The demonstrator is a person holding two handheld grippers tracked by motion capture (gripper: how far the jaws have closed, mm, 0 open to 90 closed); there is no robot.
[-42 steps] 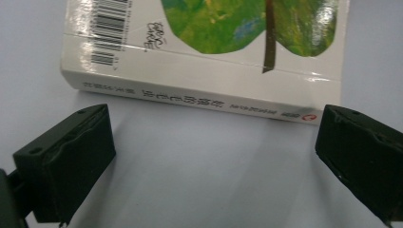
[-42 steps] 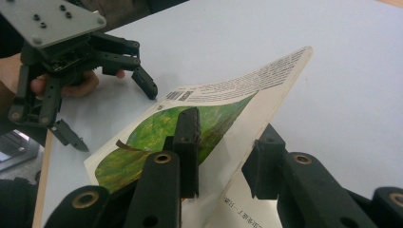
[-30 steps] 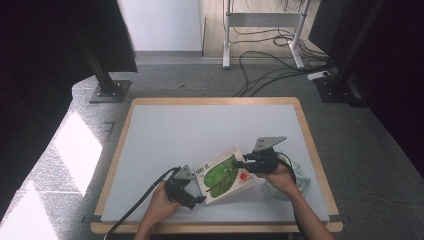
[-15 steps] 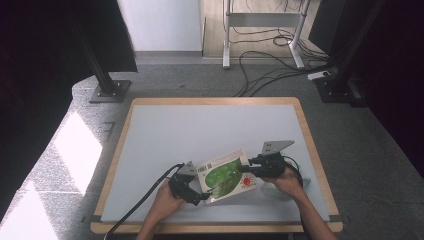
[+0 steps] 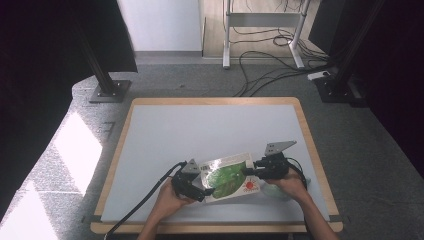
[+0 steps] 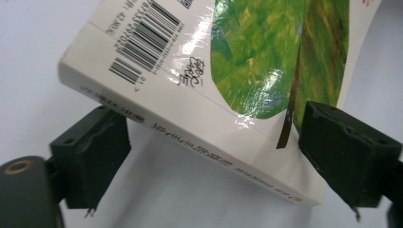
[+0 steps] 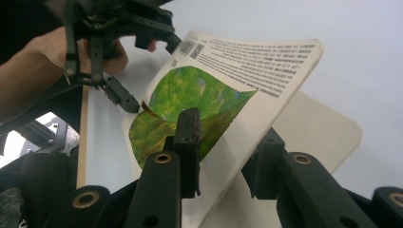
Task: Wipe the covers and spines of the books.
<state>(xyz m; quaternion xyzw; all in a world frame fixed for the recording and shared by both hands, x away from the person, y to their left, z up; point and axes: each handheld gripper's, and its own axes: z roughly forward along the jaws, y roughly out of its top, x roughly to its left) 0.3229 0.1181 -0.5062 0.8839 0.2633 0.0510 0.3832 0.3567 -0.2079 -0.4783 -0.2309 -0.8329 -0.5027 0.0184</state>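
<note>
Near edge of the desk [image 5: 150,150]: a picture book [image 5: 229,176] lies just right of centre, back cover up, with a green leaf, barcodes and a red sun mark.
Book's pose: spine toward the left; its right side is raised off the desk while the left corner looks low.
Left hand-held gripper [image 6: 209,156]: jaws stand wide, one on each side of the book's spine corner; they have just been closing a little, with the book between them, and the pads do not yet press on it.
Right hand-held gripper [image 7: 228,156]: clamped narrow on the book's right edge, one pad on the leaf cover, the other underneath.
Hands: left hand [image 5: 167,197] and right hand [image 5: 290,182] sit at the near edge, either side of the book.
Progress: I judge the book lifted on one side and secured by the right gripper; a two-sided hold, and whatever carrying or placing follows, is left.
Change from earlier: the book now lies flatter and slightly farther right.
</note>
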